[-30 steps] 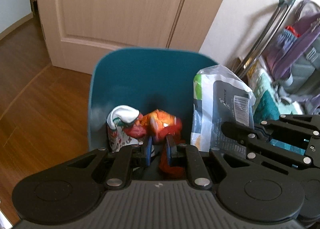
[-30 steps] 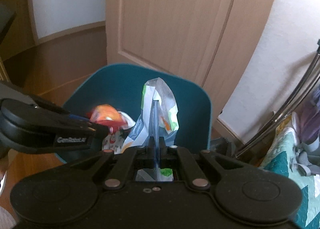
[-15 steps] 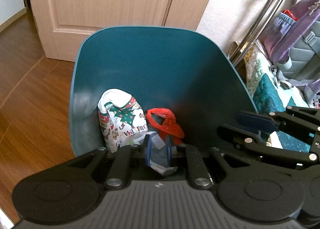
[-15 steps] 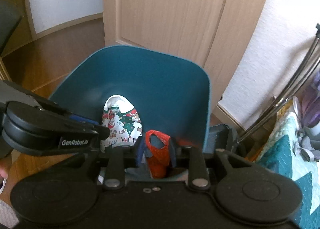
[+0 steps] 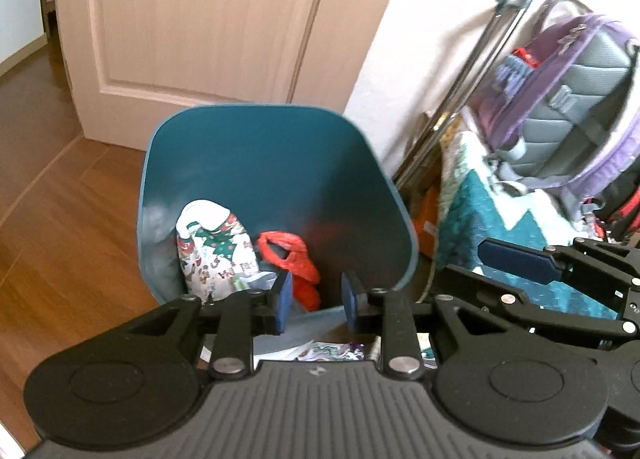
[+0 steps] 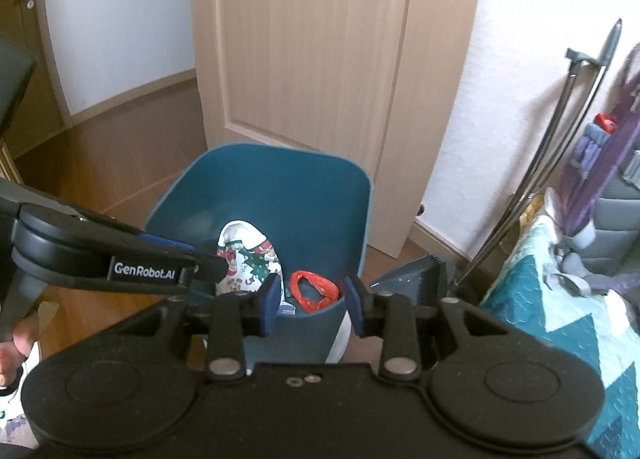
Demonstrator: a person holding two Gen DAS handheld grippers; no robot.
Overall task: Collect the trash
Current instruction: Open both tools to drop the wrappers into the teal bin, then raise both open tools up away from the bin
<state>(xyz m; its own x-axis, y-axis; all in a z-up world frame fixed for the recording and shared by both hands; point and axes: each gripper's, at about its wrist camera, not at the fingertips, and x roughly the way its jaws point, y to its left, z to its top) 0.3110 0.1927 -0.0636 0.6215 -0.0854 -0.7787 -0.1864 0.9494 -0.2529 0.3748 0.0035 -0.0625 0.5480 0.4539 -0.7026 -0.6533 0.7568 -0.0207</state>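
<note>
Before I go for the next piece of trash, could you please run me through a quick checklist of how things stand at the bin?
1. Left gripper empty: ok, jaws opening, nothing between them.
2. Right gripper empty: ok, jaws opening, nothing between them.
3. Red wrapper inside the teal bin: ok.
4. Christmas-print bag inside the bin: ok, leaning on the left wall.
5. Bin upright: ok.
6. Both grippers clear of the rim: cannot tell.

Printed bag (image 5: 216,255) and wrapper (image 5: 294,259) side by side inside bin (image 5: 256,147), before door (image 5: 208,19).
</note>
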